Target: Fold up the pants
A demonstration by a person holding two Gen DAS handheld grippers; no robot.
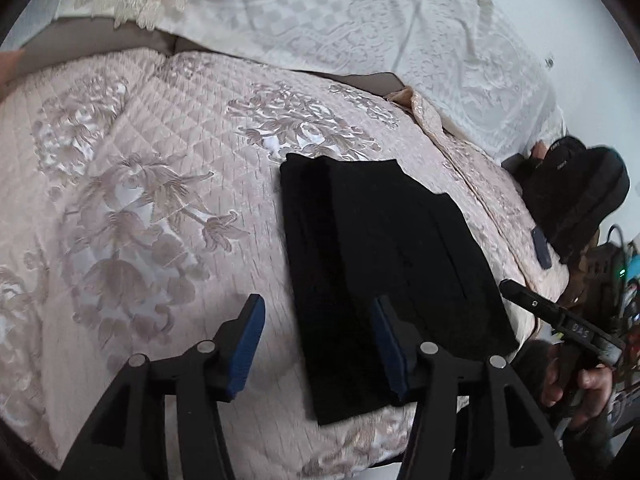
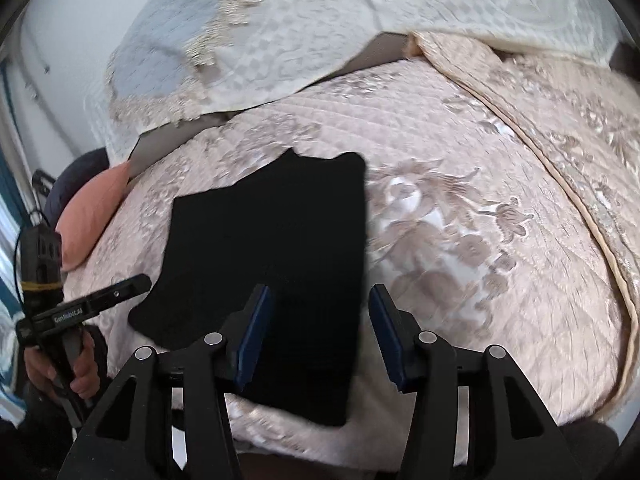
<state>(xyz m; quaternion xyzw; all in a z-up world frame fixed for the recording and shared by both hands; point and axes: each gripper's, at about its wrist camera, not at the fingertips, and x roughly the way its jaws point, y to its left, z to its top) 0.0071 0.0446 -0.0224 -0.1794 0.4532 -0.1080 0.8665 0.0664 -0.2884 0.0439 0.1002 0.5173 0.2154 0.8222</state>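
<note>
The black pants (image 1: 384, 240) lie folded into a flat rectangle on the pink quilted bedspread (image 1: 140, 200), near its front edge. My left gripper (image 1: 320, 306) hovers open over the pants' near left edge, and its blue pads (image 1: 248, 344) touch no cloth. In the right wrist view the pants (image 2: 272, 240) fill the middle. My right gripper (image 2: 321, 294) stands open above their near right edge, one pad (image 2: 256, 328) over the cloth and the other over the quilt. A hand (image 1: 580, 384) holds the right gripper at the lower right of the left wrist view.
A white lace cover (image 1: 360, 20) lies across the back of the bed. A black backpack (image 1: 572, 200) and a dark phone (image 1: 542, 248) sit at the bed's right end. An orange pillow (image 2: 96, 208) rests at the left. The bed's front edge runs just below the pants.
</note>
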